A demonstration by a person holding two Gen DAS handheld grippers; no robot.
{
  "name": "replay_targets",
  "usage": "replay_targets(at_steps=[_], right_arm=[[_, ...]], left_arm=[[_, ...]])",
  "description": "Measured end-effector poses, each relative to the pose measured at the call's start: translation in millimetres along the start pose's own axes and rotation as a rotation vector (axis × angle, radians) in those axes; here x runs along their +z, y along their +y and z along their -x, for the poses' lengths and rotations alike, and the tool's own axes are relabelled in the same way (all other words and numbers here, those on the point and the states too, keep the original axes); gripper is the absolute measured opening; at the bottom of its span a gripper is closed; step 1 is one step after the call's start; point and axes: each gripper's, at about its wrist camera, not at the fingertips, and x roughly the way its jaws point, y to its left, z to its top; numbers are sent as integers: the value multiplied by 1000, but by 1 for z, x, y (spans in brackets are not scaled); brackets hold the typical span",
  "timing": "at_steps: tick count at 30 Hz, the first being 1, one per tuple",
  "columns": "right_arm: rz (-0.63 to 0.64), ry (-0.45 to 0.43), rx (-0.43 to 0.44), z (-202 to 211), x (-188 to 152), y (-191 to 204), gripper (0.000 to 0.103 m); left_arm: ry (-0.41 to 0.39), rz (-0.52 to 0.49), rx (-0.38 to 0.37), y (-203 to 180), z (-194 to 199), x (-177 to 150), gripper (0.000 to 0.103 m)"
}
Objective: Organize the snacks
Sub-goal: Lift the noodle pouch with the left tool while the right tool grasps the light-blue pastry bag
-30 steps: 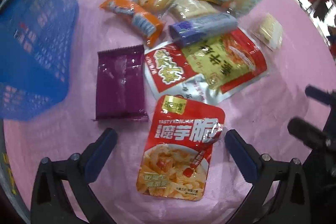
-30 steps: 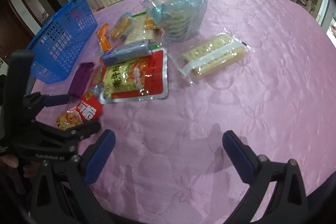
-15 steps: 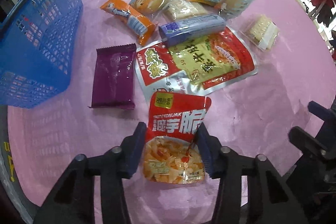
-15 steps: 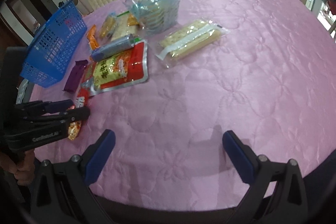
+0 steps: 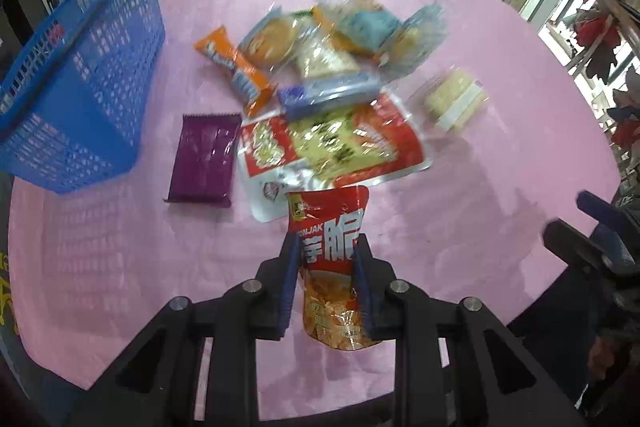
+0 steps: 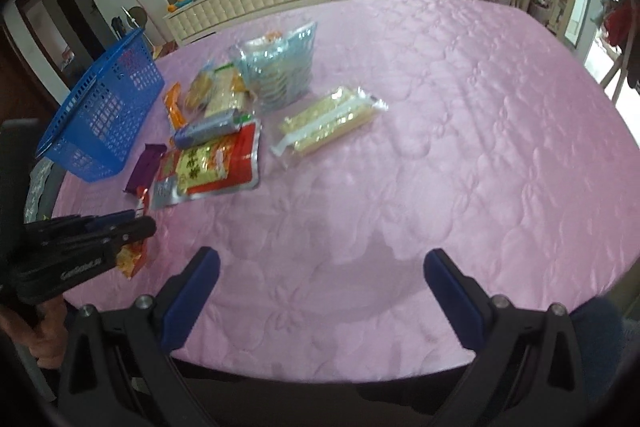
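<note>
Closing on the red snack bag (image 5: 329,247), the left gripper (image 5: 326,247) pinches it; the right gripper (image 6: 320,259) is wide open, holding nothing.

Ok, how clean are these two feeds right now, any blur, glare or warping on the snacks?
Left wrist view: motion smear over the snack pile, glare on the foil of the large red pouch, the gripped red konjac pouch still readable. Right wrist view: fisheye bends the pink table edge, window brightness at right, pile soft.

Ahead of right gripper (image 6: 320,267): bare cloth (image 6: 440,147) — open passage. Ahead of left gripper (image 5: 326,259): snack pile (image 5: 332,147) blocks; basket (image 5: 80,87) up-left — gap between holds purple pack (image 5: 204,159).
</note>
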Motion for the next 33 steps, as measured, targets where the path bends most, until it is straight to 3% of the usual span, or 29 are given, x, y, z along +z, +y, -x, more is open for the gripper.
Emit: replay_targets(at_steps=[8,19,23,28,33], right_arm=[[126,11,-10,-17,33,4,103],[263,-116,72,-40,95,23,103],[318,-95,67,-67,109,27,103],[337,-56,123,-102,118,24,103],[372,-80,161,-115,127,23,103]], left_arm=[[-47,0,-5,-8,13,12,24],[-95,4,4,4,18,63,25],[-97,19,7,10,6,82,25],[-72,52,-13,14,-13,99,25],[-68,52,-25,13,-22,108,25]])
